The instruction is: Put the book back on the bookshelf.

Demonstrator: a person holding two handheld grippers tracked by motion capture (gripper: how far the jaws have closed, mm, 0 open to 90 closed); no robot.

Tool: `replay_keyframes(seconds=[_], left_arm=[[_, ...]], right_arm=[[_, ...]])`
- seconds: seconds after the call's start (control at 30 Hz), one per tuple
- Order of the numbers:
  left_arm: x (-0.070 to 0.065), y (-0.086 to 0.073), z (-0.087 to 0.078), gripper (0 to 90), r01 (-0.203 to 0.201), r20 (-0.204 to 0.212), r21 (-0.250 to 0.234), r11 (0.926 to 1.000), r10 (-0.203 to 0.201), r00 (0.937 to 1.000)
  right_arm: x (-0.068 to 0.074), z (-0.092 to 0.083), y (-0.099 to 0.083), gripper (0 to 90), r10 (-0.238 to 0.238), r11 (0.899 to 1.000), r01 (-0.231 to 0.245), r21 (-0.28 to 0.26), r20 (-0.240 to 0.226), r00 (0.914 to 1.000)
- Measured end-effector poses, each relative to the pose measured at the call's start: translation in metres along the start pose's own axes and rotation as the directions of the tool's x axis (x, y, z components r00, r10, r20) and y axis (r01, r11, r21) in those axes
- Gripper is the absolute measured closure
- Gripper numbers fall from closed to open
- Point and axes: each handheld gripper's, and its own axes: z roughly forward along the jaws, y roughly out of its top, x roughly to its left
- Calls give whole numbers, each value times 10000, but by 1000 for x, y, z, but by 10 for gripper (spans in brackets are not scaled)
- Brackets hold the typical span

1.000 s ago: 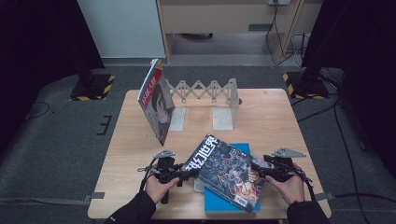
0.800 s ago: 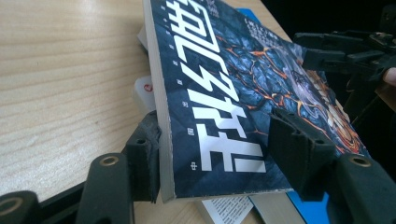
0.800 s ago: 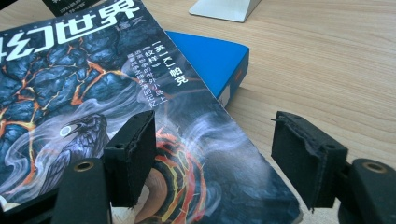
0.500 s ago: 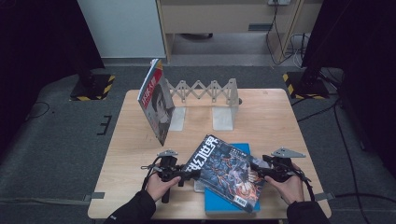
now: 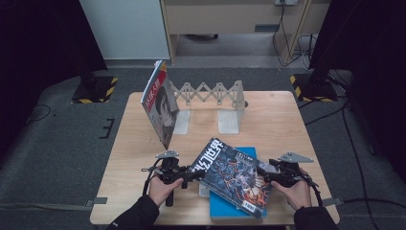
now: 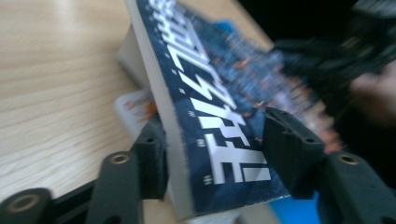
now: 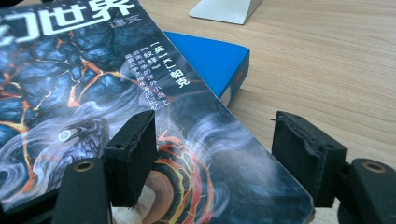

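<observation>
A dark magazine (image 5: pixel 232 177) with a lava-pattern cover and white lettering lies askew on a blue book (image 5: pixel 250 154) near the table's front edge. My left gripper (image 5: pixel 196 175) is at its left edge. In the left gripper view the jaws straddle the magazine (image 6: pixel 210 107): one pad is by the page edge, the other stands off the cover. They have just been closing, and the gripper (image 6: pixel 217 144) is open. My right gripper (image 5: pixel 265 178) is at the right edge. In its own view the gripper (image 7: pixel 215 149) is open around the magazine's corner (image 7: pixel 70 93), beside the blue book (image 7: pixel 205 60).
A second magazine (image 5: pixel 160 108) stands tilted against the left end of a grey folding book rack (image 5: pixel 210 92) with two flat bookend feet (image 5: pixel 229 122). Bare wooden table (image 5: pixel 287 124) lies to the right. A white book (image 6: pixel 133 109) peeks from under the dark magazine.
</observation>
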Motion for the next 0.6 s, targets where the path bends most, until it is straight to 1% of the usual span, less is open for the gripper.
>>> replay_keyframes(seconds=[0.03,0.07,0.1,0.17,0.2,0.23,0.37,0.43,0.47,0.5,0.6], left_arm=[[-2,2,0,481,277,330,93,9996,-280,9991],[-4,1,4,496,227,465,412,9989,-246,9986],[-5,1,7,503,148,444,508,9986,-170,9989],[-10,-1,17,495,-43,295,776,9970,21,9996],[-10,-1,18,488,10,239,804,9968,-29,9997],[-9,1,19,493,246,266,840,9962,-269,9993],[-9,1,17,546,457,228,778,9959,-476,9986],[-10,3,16,597,673,225,778,9947,-692,9973],[-10,3,16,597,793,221,774,9938,-812,9965],[-11,4,15,618,899,221,738,9932,-918,9955],[-17,8,13,632,876,136,605,9943,-886,9960]], right_arm=[[0,0,0,311,-2,10000,2,-16,7,10000],[0,0,0,312,-12,10000,12,-22,30,10000],[0,0,0,312,-8,10000,8,-31,16,10000],[0,0,0,312,9,10000,-9,-60,21,10000],[-1,0,0,313,-15,10000,15,-47,32,10000],[-1,0,0,313,-11,10000,12,-48,44,10000],[-1,0,0,313,-25,10000,25,-38,48,10000],[-2,0,0,313,93,10000,-93,-23,14,10000],[-2,0,0,313,93,10000,-93,-23,14,10000],[-2,-1,1,315,121,9999,-121,14,-27,9999],[-3,-1,1,317,86,9999,-86,57,-28,10000]])
